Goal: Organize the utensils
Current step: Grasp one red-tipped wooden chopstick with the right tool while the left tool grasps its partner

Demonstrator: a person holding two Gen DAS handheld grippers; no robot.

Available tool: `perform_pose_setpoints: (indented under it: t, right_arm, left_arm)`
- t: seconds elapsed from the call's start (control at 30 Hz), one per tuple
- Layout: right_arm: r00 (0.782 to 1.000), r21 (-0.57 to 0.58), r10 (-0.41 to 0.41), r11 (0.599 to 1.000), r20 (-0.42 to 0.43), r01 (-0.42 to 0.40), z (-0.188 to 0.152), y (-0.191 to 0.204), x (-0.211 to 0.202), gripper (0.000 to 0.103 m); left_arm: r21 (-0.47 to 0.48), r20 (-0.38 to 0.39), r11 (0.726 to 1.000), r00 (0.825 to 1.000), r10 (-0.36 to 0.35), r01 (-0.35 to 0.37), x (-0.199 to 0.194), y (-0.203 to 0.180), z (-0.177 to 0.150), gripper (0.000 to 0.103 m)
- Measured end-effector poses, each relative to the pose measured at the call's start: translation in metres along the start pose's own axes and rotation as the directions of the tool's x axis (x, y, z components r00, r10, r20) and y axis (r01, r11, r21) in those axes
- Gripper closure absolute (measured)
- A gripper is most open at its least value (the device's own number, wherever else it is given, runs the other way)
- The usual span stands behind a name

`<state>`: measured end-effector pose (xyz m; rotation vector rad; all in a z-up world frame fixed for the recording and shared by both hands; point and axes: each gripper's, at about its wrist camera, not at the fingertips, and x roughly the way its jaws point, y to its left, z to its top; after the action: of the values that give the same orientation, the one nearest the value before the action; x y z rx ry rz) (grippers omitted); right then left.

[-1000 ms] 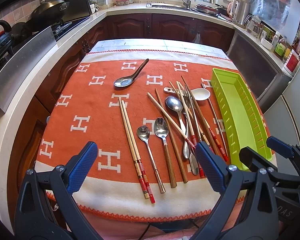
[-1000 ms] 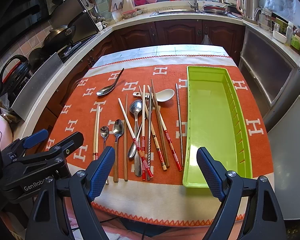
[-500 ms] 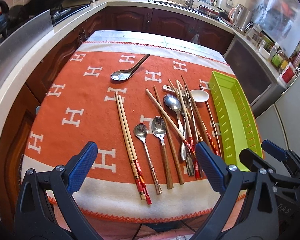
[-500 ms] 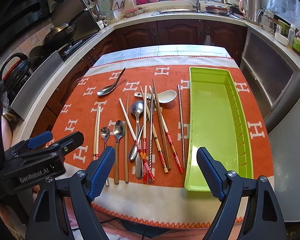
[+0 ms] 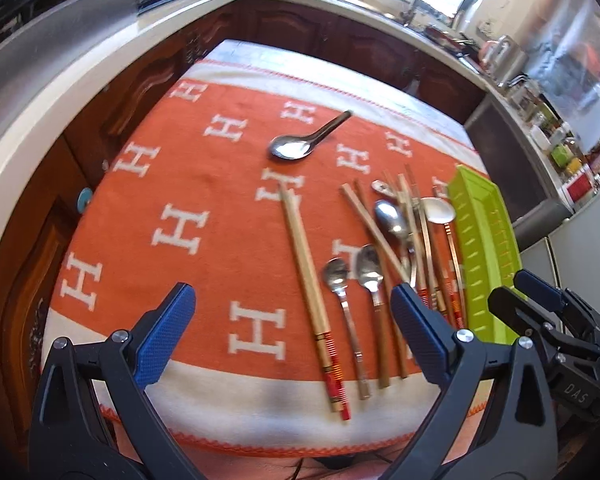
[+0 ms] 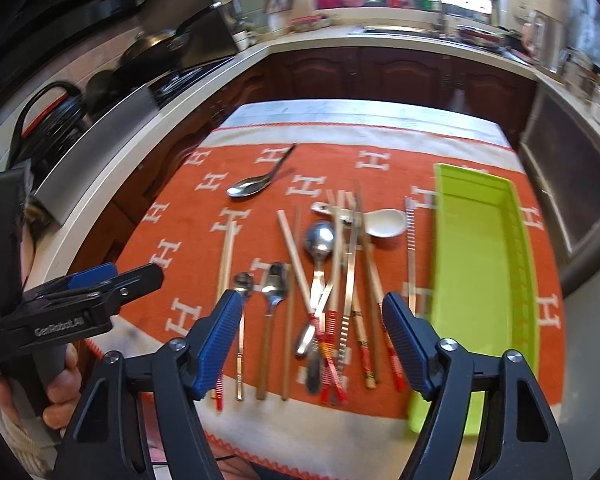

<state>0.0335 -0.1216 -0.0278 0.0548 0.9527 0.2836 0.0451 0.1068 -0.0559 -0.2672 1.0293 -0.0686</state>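
Hovering over the near cloth [image 5: 204, 280], the left gripper [image 5: 292, 328] stands wide open and empty. The right gripper [image 6: 312, 340] is closing above the piled utensils [image 6: 332, 280], gripping nothing; the tray [image 6: 480, 280] lies right.

My left gripper [image 5: 292, 334] tilts downward, its blue pads spread wide with nothing between them. My right gripper [image 6: 312, 344] tilts downward too, jaws closing, still apart and gripping nothing. My left hand [image 6: 56, 384] wraps the left handle; the blur hides finer detail, I think.
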Motion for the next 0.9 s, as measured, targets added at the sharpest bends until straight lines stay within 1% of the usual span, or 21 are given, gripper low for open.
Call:
perform_pose_setpoints:
  t: [0.07, 0.13, 0.17, 0.23, 0.27, 0.3, 0.33, 0.4, 0.5, 0.6, 0.7, 0.8, 0.9]
  right_arm:
    - [0.999, -0.027, 0.030, 0.999, -0.018, -0.030, 0.002, 0.009, 0.012, 0.039]
    - [0.997, -0.053, 0.057, 0.997, -0.044, -0.059, 0.002, 0.017, 0.026, 0.049]
    - [0.995, -0.074, 0.074, 0.994, -0.063, -0.078, 0.002, 0.024, 0.036, 0.051]
    - [0.991, -0.108, 0.094, 0.989, -0.096, -0.104, -0.001, 0.036, 0.052, 0.060]
    - [0.987, -0.122, 0.109, 0.985, -0.117, -0.123, -0.003, 0.042, 0.062, 0.062]
    - [0.983, -0.131, 0.124, 0.981, -0.137, -0.142, -0.005, 0.047, 0.070, 0.065]
    - [0.978, -0.136, 0.134, 0.978, -0.160, -0.157, -0.008, 0.051, 0.078, 0.067]
    - [0.966, -0.138, 0.152, 0.973, -0.209, -0.183, -0.013, 0.062, 0.097, 0.069]
    - [0.953, -0.131, 0.167, 0.970, -0.252, -0.204, -0.019, 0.072, 0.116, 0.076]
    - [0.946, -0.129, 0.168, 0.969, -0.276, -0.210, -0.023, 0.080, 0.128, 0.079]
    - [0.940, -0.126, 0.163, 0.970, -0.299, -0.208, -0.024, 0.083, 0.138, 0.088]
    - [0.934, -0.118, 0.159, 0.971, -0.319, -0.206, -0.025, 0.082, 0.143, 0.091]
    - [0.931, -0.120, 0.145, 0.973, -0.334, -0.195, -0.027, 0.084, 0.148, 0.091]
  left_arm:
    - [-0.024, -0.032, 1.000, 0.999, 0.012, -0.012, 0.010, 0.012, -0.002, 0.015]
    - [-0.038, -0.063, 0.999, 0.998, 0.027, -0.029, 0.020, 0.021, -0.005, 0.026]
    - [-0.042, -0.073, 0.998, 0.997, 0.034, -0.038, 0.024, 0.025, -0.008, 0.028]
    - [-0.049, -0.096, 0.997, 0.994, 0.054, -0.059, 0.033, 0.034, -0.013, 0.032]
    - [-0.049, -0.102, 0.996, 0.993, 0.066, -0.071, 0.037, 0.037, -0.015, 0.033]
    - [-0.045, -0.110, 0.995, 0.991, 0.079, -0.084, 0.041, 0.041, -0.017, 0.037]
    - [-0.040, -0.114, 0.995, 0.990, 0.087, -0.092, 0.044, 0.043, -0.019, 0.042]
    - [-0.028, -0.119, 0.995, 0.988, 0.094, -0.098, 0.048, 0.046, -0.021, 0.047]
    - [-0.029, -0.130, 0.995, 0.987, 0.090, -0.095, 0.053, 0.049, -0.025, 0.048]
    - [-0.031, -0.140, 0.995, 0.986, 0.091, -0.097, 0.055, 0.051, -0.027, 0.049]
    - [-0.034, -0.146, 0.995, 0.985, 0.088, -0.094, 0.055, 0.053, -0.029, 0.049]
    - [-0.033, -0.144, 0.995, 0.986, 0.087, -0.092, 0.054, 0.053, -0.029, 0.049]
    - [-0.032, -0.143, 0.995, 0.986, 0.086, -0.091, 0.054, 0.054, -0.029, 0.049]
